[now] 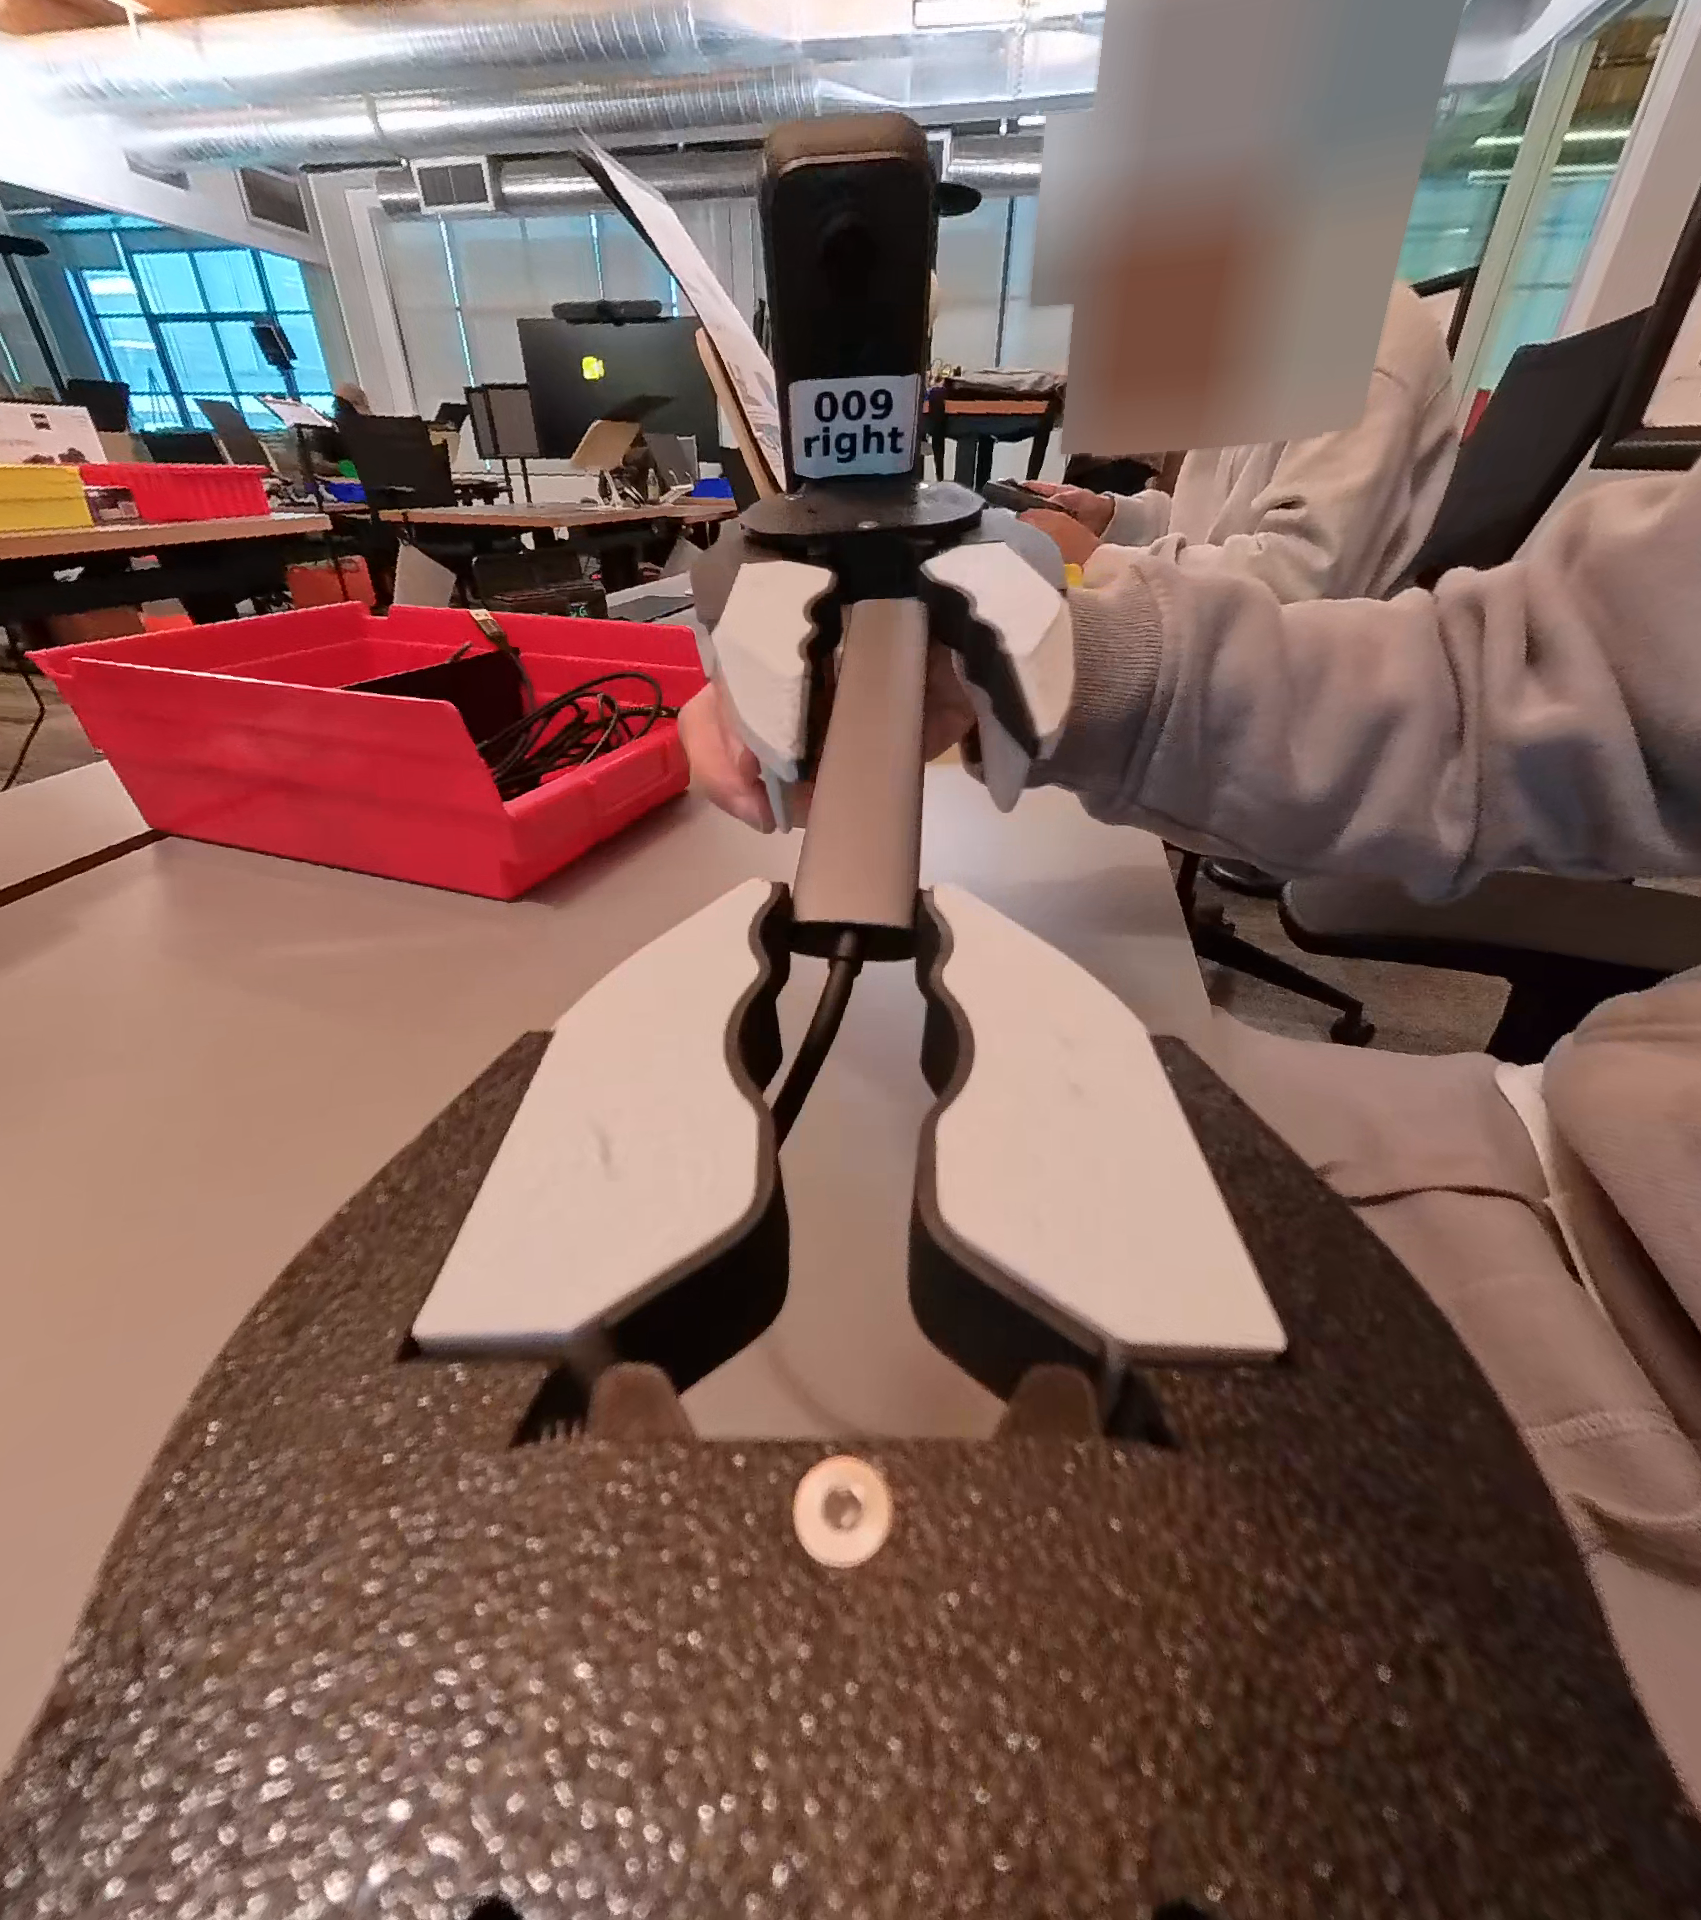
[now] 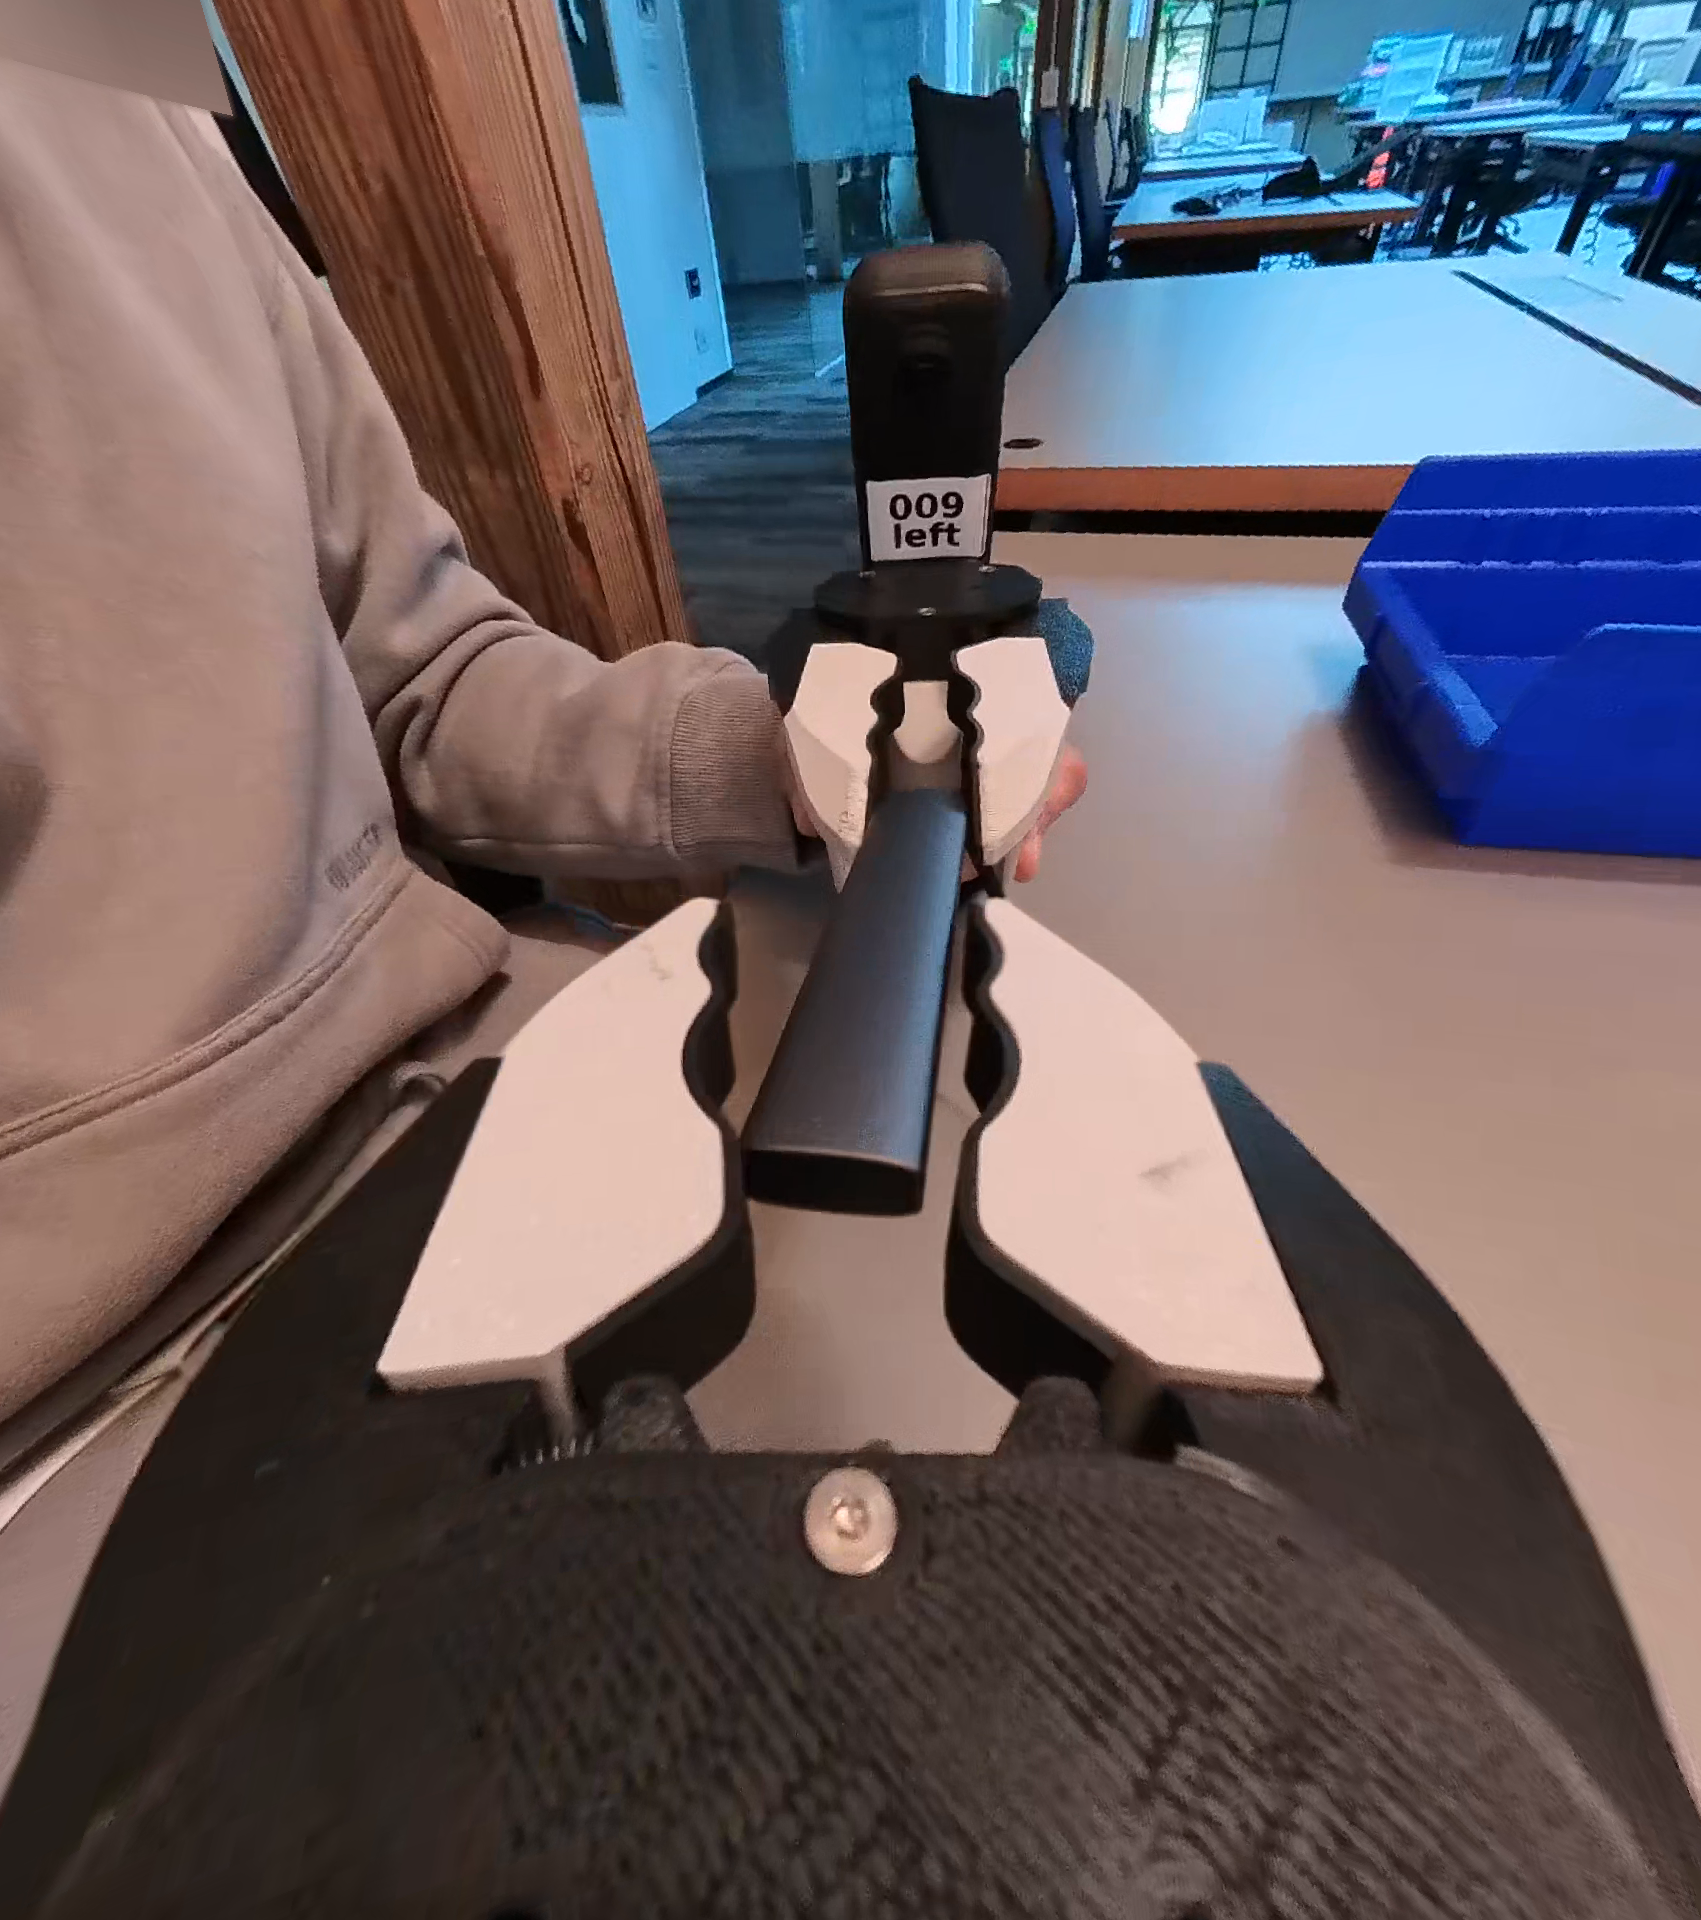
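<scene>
A flat grey metal bar (image 1: 872,748) is held between my two grippers, which face each other above the grey table (image 1: 202,1091). My left gripper (image 1: 851,904) is shut on the bar's end, where a black cable (image 1: 804,1039) comes out and runs down between its fingers. My right gripper (image 2: 851,914) is shut around the other end of the bar (image 2: 856,1039), which reaches deep between its fingers. Each gripper also shows in the other's view: the right one (image 1: 887,810) and the left one (image 2: 919,883), each held by a hand.
A red bin (image 1: 306,769) holding black cables and a black box stands on the table at the left. A blue bin (image 2: 1604,675) stands at the right. A person in a grey sweatshirt (image 2: 150,727) sits close by, beside a wooden post (image 2: 451,312). About 4 cm separates my left fingertips from my right.
</scene>
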